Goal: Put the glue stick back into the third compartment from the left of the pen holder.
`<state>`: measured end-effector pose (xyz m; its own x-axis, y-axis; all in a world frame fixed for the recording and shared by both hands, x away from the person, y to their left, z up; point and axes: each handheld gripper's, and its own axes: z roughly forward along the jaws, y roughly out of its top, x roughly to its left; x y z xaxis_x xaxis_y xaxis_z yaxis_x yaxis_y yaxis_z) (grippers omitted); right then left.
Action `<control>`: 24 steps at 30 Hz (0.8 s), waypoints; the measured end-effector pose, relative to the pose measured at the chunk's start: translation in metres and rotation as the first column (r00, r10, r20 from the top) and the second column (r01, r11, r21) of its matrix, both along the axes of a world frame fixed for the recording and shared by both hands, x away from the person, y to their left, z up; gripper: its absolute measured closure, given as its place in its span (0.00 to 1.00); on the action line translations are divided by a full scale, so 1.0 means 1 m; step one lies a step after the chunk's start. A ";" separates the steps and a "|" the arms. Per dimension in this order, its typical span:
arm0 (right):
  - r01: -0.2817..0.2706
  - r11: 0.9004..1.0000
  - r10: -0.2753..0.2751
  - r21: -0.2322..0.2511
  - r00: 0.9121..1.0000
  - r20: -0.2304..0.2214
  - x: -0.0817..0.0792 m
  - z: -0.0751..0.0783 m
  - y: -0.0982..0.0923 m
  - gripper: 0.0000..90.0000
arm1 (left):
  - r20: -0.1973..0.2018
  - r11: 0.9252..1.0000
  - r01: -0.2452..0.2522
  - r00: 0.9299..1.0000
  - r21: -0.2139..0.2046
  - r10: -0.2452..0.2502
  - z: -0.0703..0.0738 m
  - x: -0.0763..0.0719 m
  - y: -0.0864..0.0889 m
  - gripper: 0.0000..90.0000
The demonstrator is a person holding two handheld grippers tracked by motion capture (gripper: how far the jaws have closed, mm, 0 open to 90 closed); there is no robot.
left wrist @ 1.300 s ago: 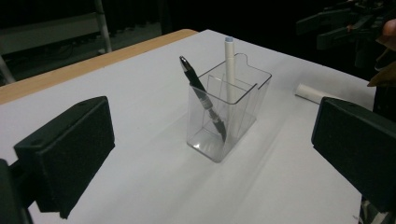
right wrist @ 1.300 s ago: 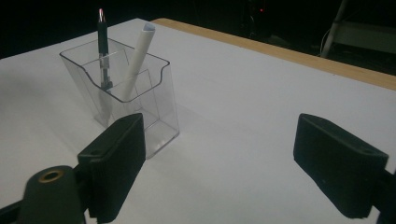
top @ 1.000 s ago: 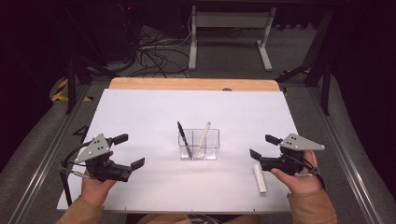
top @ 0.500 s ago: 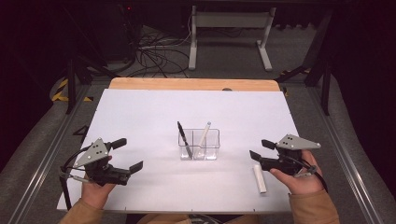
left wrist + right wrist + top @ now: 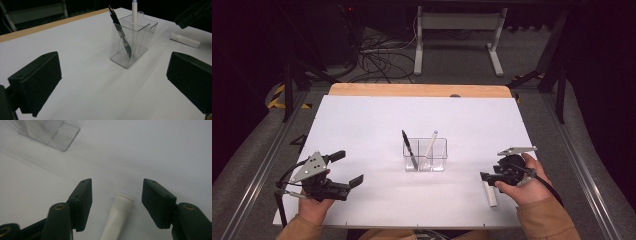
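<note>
Where cables (image 5: 377,55) tangle behind, white sheet (image 5: 362,125) covers table (image 5: 412,90).

From above, my white worktop (image 5: 362,130) is evenly and brightly lit, while the room beyond it sinks into near black and the floor stays dim grey. Shadows on the sheet are faint and soft, so the light seems to fall from overhead. The high view is a little soft and grainy, with no glare. Along my left hand-held gripper (image 5: 110,82), the clear box (image 5: 132,42) is fairly sharp and throws a pale shadow towards me, while the near black pads blur. Along my right hand-held gripper (image 5: 116,202), the white tube (image 5: 118,217) looks soft and the clear box blurs at the top corner.
</note>
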<state>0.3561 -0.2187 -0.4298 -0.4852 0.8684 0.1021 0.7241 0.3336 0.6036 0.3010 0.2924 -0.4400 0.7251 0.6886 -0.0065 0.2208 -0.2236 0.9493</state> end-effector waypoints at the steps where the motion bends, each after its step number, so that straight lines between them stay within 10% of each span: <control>1: 0.018 1.000 -0.018 0.004 0.999 -0.034 0.001 0.000 0.000 0.48 | -0.009 1.000 0.001 1.000 -0.004 -0.001 0.000 0.000 0.000 0.01; 8: 0.127 0.989 -0.138 -0.070 0.972 -0.188 0.008 -0.003 0.004 0.55 | 0.001 1.000 0.003 1.000 0.017 -0.003 -0.001 0.000 -0.001 0.01; 24: 0.204 0.963 -0.255 -0.179 0.903 -0.346 0.020 -0.013 0.018 0.63 | -0.007 1.000 0.002 1.000 0.023 -0.002 -0.003 0.000 -0.003 0.01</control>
